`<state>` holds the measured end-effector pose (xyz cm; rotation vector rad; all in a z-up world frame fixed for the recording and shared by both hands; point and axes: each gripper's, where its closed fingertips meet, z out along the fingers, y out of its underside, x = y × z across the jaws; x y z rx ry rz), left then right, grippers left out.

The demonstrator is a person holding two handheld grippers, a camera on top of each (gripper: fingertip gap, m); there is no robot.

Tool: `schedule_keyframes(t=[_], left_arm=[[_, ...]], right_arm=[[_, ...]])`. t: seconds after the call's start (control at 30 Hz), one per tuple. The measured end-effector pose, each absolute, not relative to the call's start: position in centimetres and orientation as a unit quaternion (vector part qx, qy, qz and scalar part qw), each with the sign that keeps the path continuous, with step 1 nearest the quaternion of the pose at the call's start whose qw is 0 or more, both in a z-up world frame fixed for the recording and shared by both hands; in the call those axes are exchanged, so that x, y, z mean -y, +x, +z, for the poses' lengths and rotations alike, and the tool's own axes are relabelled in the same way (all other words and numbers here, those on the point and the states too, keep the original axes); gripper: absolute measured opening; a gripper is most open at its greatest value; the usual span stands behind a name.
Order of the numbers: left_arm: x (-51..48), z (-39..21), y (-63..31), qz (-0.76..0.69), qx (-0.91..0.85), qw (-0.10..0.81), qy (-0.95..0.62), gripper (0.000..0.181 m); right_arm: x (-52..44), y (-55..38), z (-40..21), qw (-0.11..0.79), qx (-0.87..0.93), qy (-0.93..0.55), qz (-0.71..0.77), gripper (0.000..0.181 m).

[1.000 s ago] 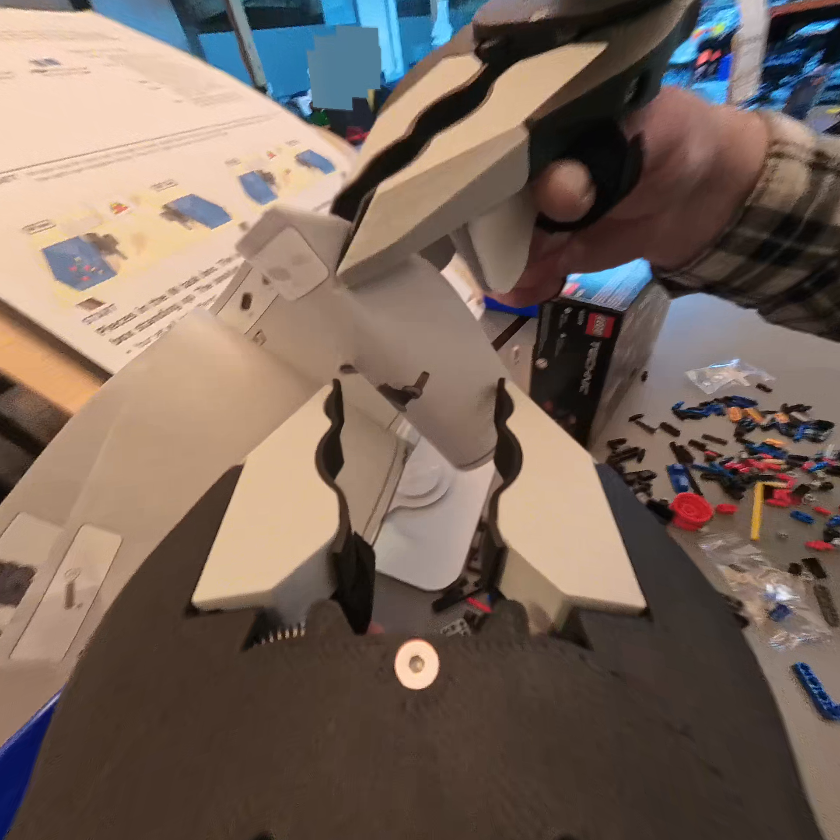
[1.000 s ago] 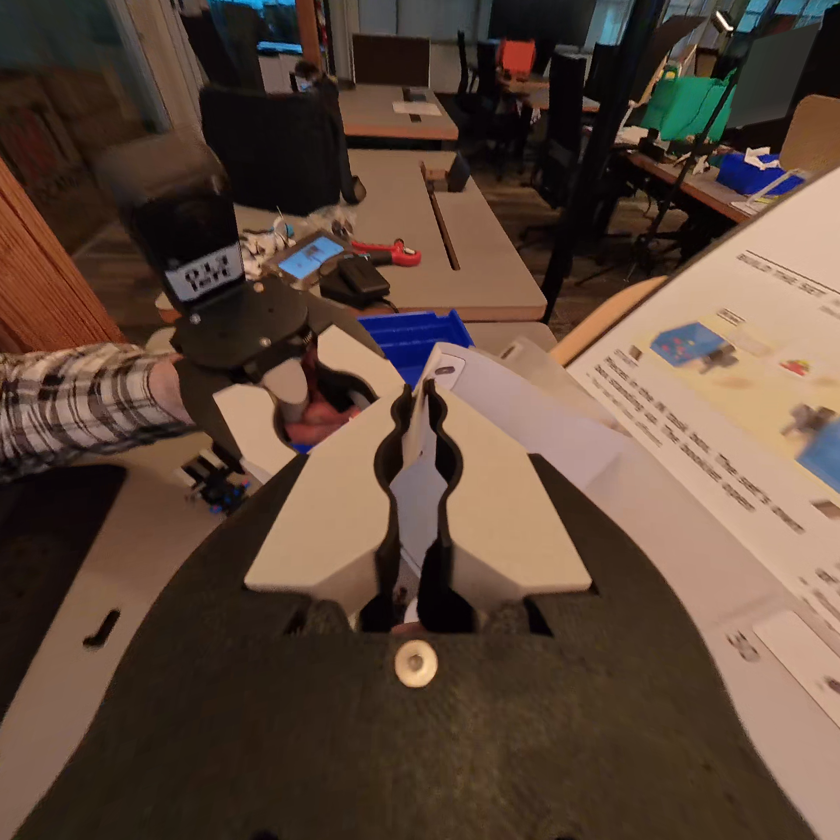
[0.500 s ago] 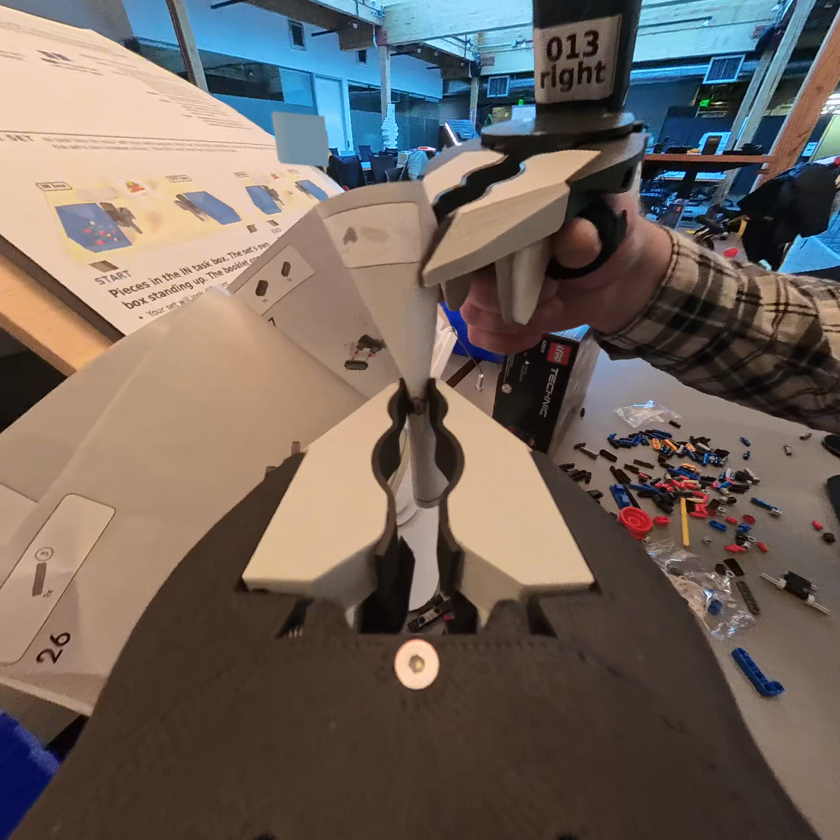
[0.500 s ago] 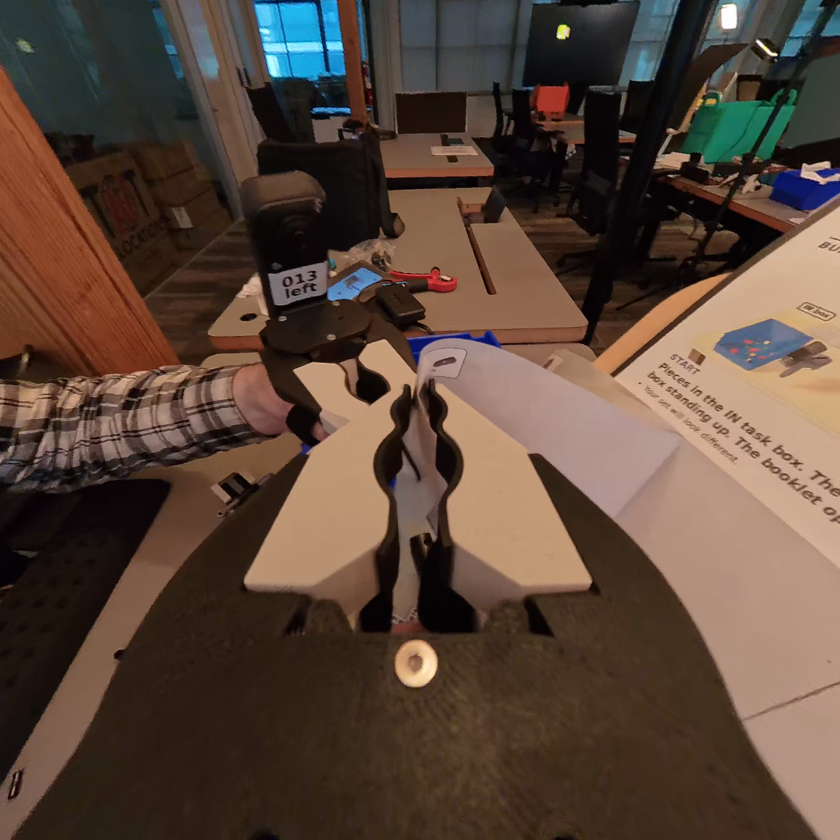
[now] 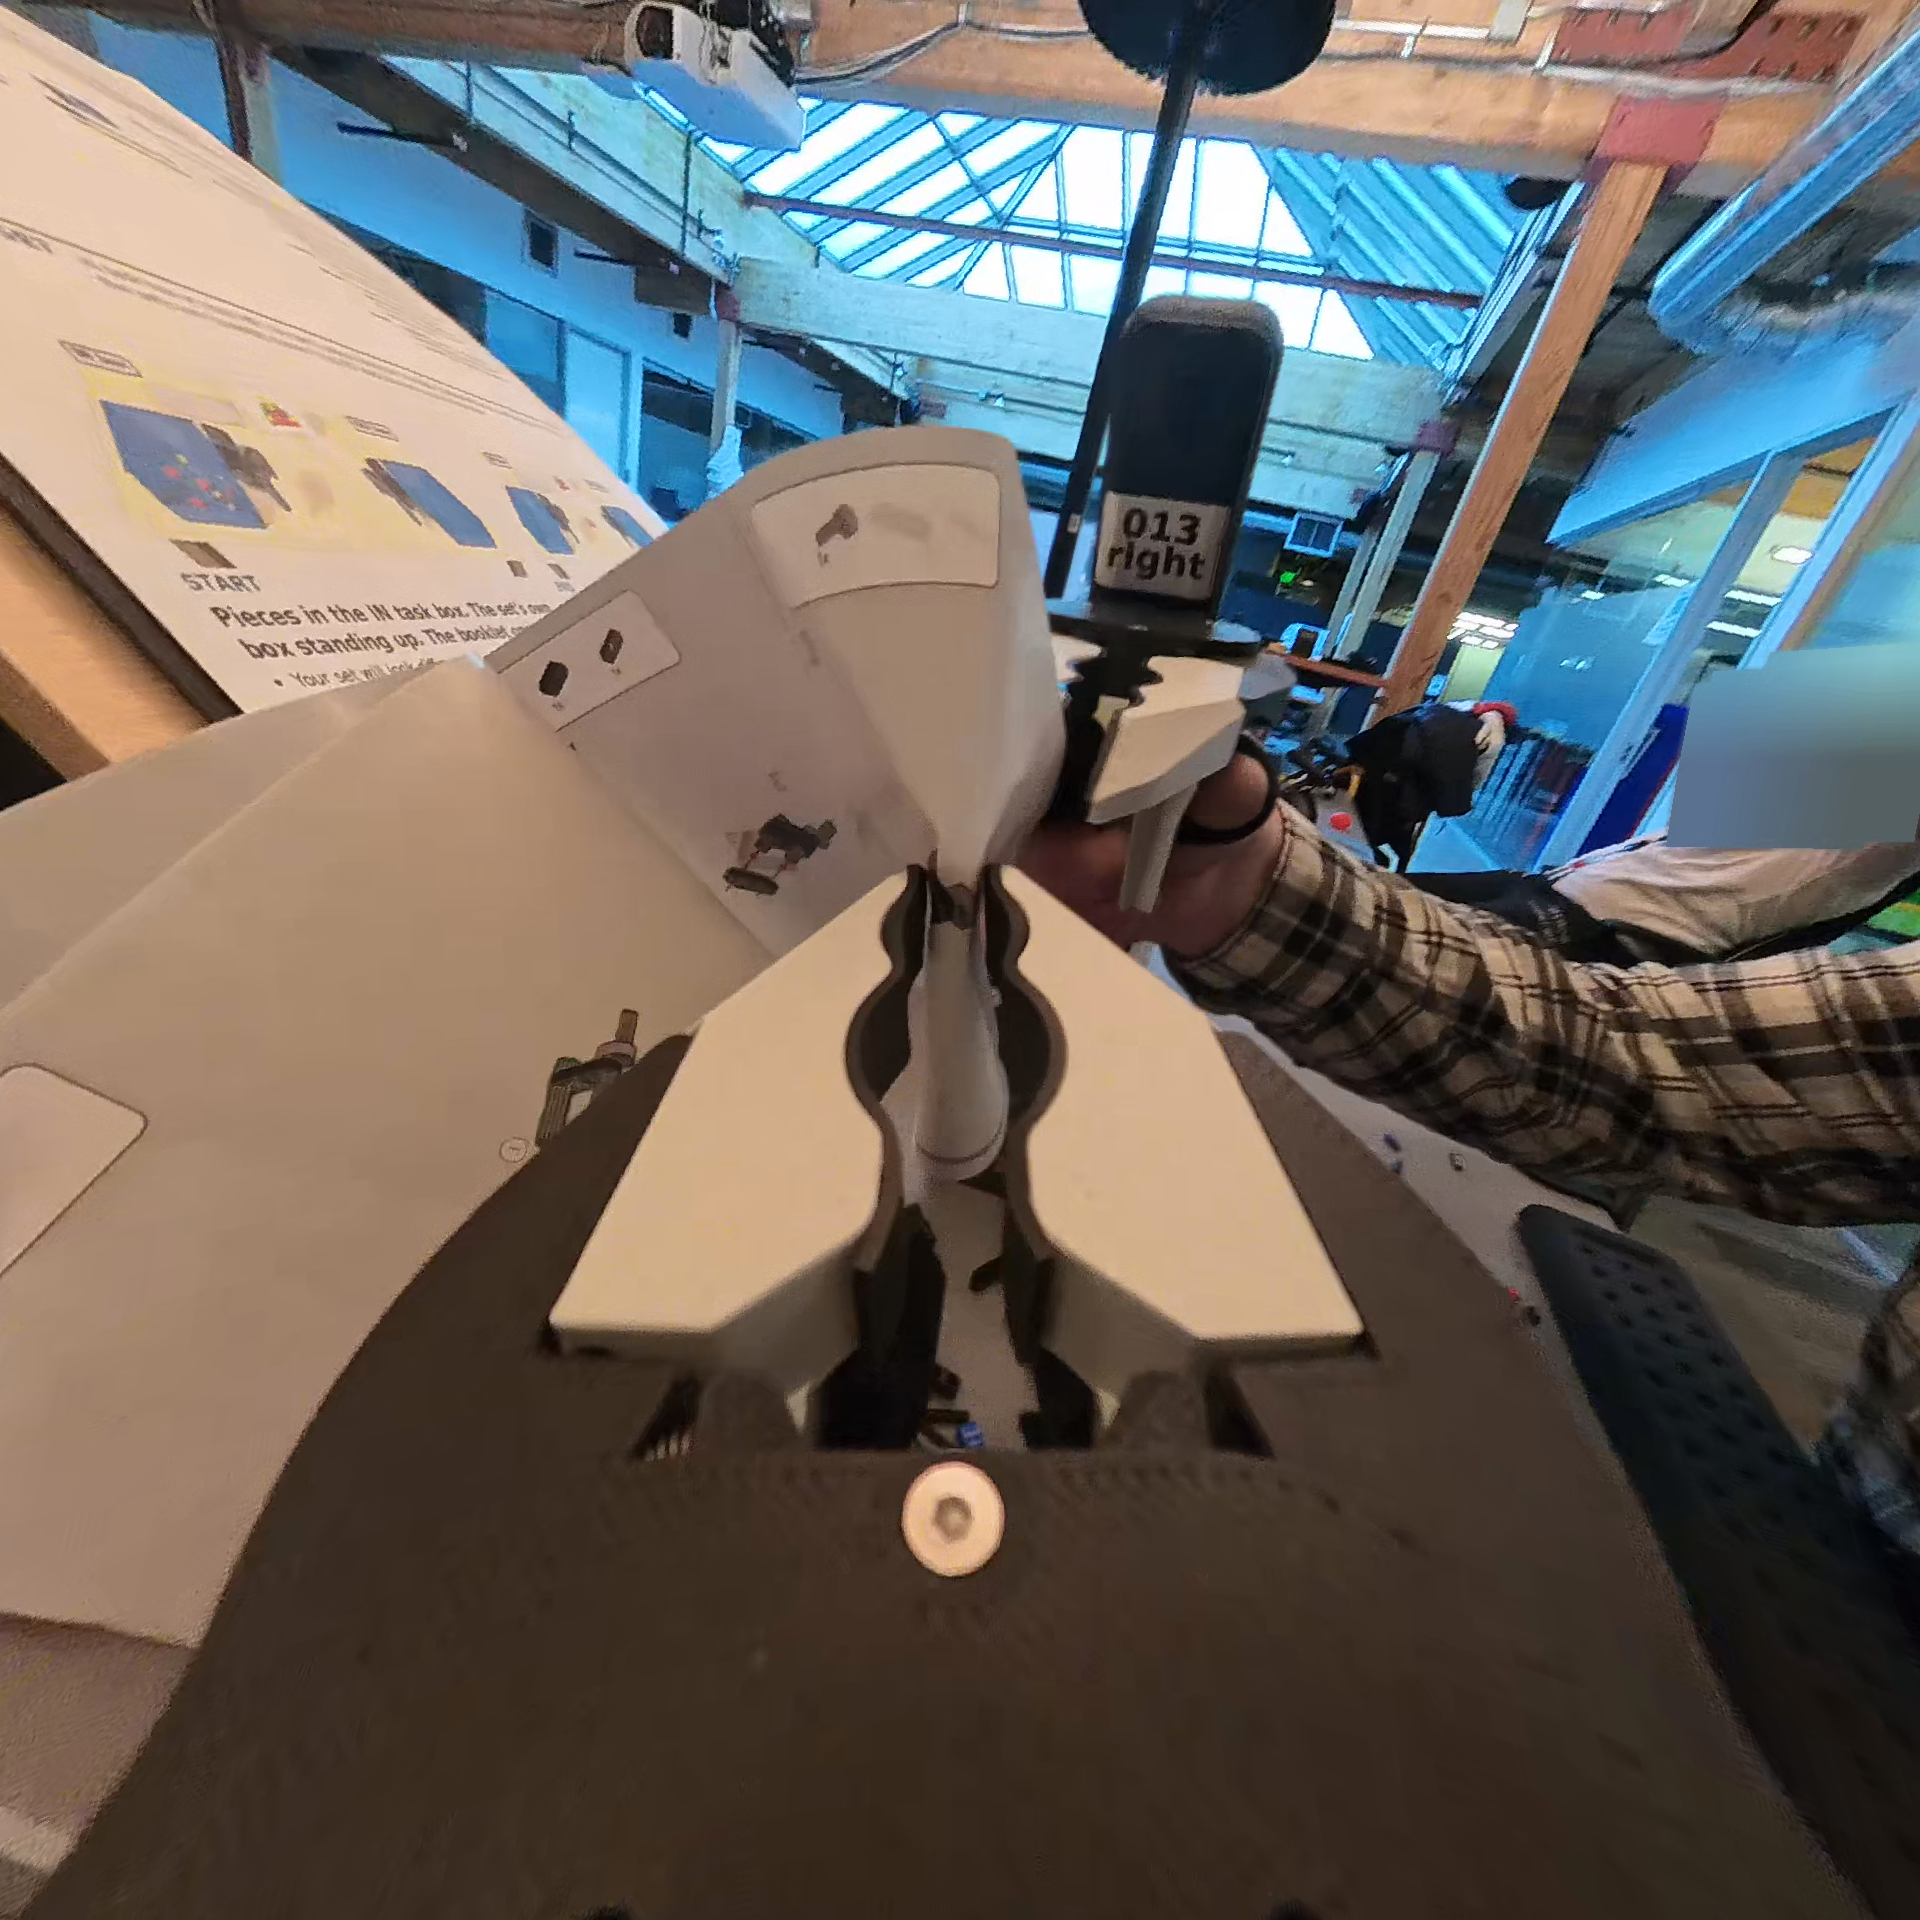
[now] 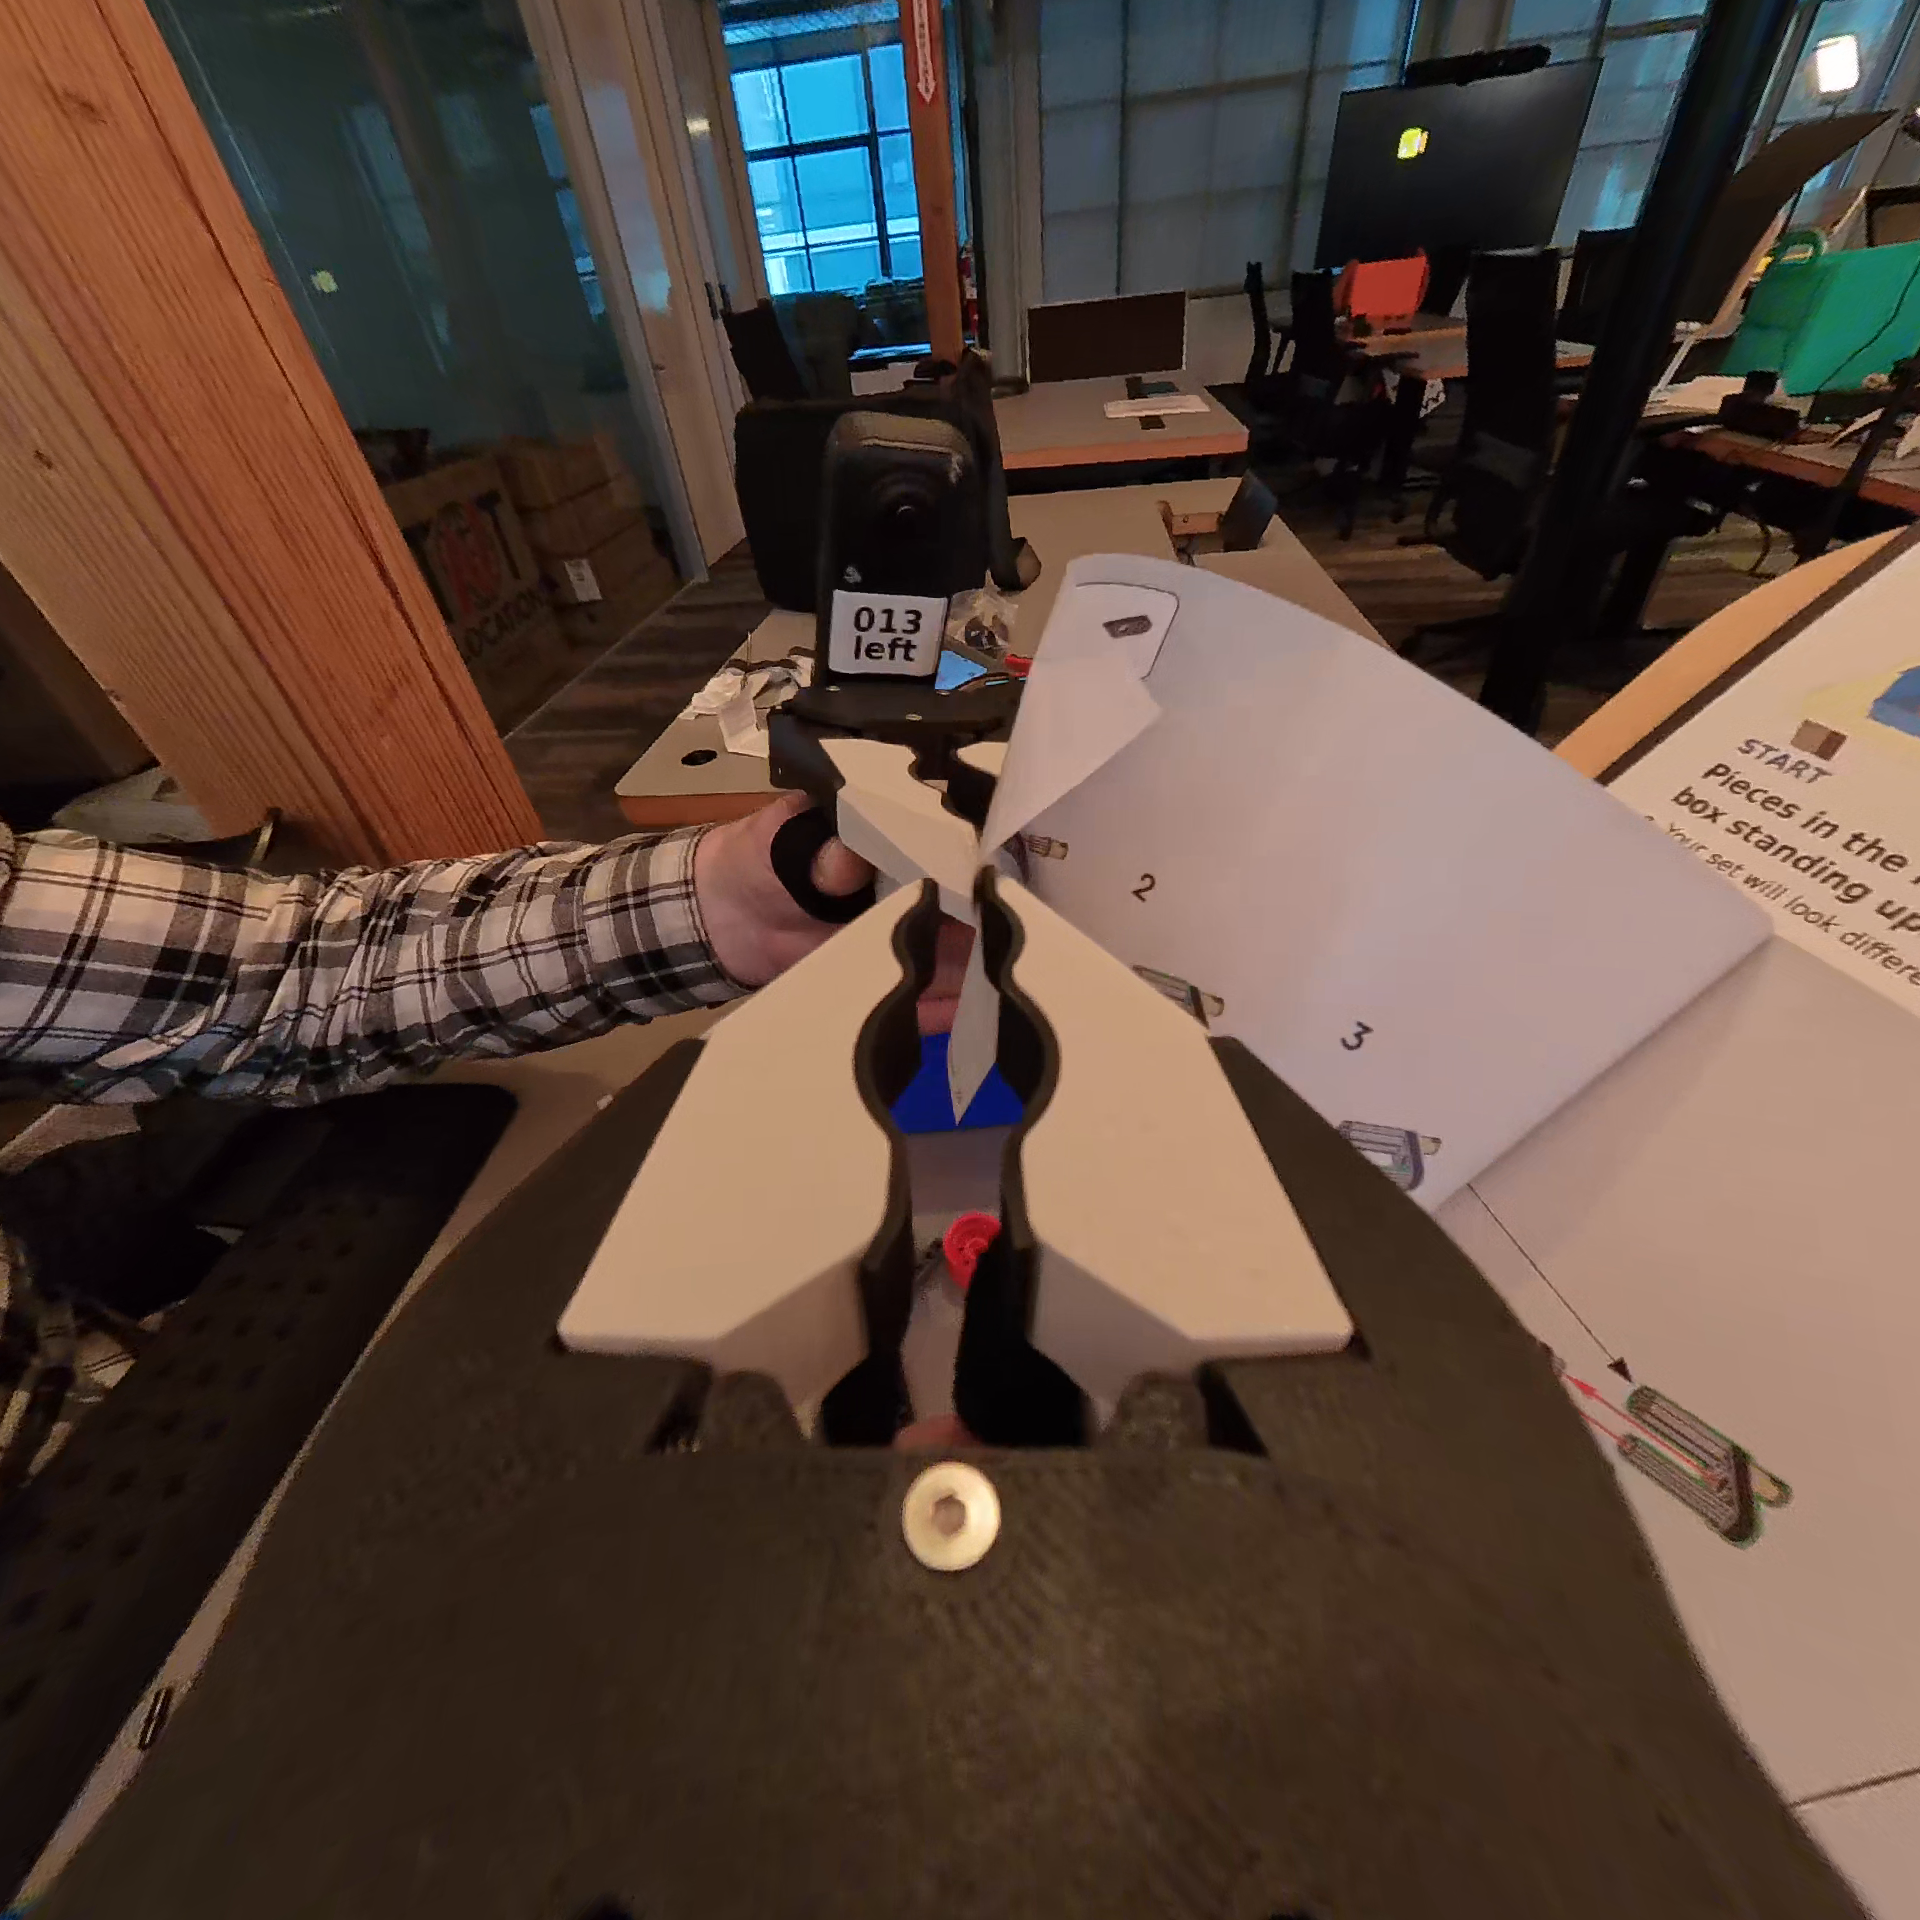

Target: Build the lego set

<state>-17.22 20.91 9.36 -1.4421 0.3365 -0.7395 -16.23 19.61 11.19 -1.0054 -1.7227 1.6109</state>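
Left wrist view: the left gripper (image 5: 954, 894) has its fingers (image 5: 769, 1143) closed narrow on a page (image 5: 894, 665) of the instruction booklet (image 5: 312, 935).
Page look: white glossy paper, curled into a cone, with a rounded parts box and small drawings of dark pieces printed on it.
Booklet look: pale open pages with small build drawings, lying to the left below the lifted page.
Right wrist view: the right gripper (image 6: 961, 883) has its fingers (image 6: 1164, 1174) closed narrow on the same page (image 6: 1351, 810), close by the left gripper (image 6: 914, 821).
Page against fingers: pinched at the very tips of both pairs, a thin strip of paper running down through each narrow gap; the rest fans up and away above the tips.
Grippers: tips nearly meet at the pinched point; in the left wrist view the right gripper (image 5: 1101, 727) sits just behind the curl, held by a hand (image 5: 1164, 862) in a plaid sleeve.
Edges: a slanted instruction board (image 5: 208, 416) stands just behind the booklet on the left; a wooden pillar (image 6: 208, 468) rises on the far left of the right wrist view.
Open room: free air above the page; bare grey table (image 6: 1662, 1143) under the booklet's edge.
Below the fingers: a red round piece (image 6: 969, 1242) and a blue bin (image 6: 956, 1101) show through the right gap.
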Motion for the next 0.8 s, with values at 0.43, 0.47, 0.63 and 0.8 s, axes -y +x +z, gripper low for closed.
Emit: schedule_keyframes(t=[0.43, 0.47, 0.63, 0.8], left_arm=[[-20.4, 9.3, -18.1, -0.234, -0.167, 0.694, -0.660, 0.054], [-20.3, 9.4, -18.0, -0.211, -0.174, 0.693, -0.667, 0.058], [-20.2, 8.9, -18.7, -0.097, -0.187, 0.669, -0.712, 0.071], [-20.5, 7.1, -20.3, -0.041, -0.178, 0.642, -0.745, 0.019]], right_arm=[[-19.5, -17.4, 11.8, 0.319, 0.624, -0.382, 0.603, 0.000], [-19.4, -17.6, 11.9, 0.326, 0.625, -0.383, 0.597, 0.000], [-18.2, -19.6, 11.7, 0.330, 0.636, -0.403, 0.569, 0.000], [-17.1, -21.5, 11.2, 0.323, 0.643, -0.413, 0.558, 0.006]])
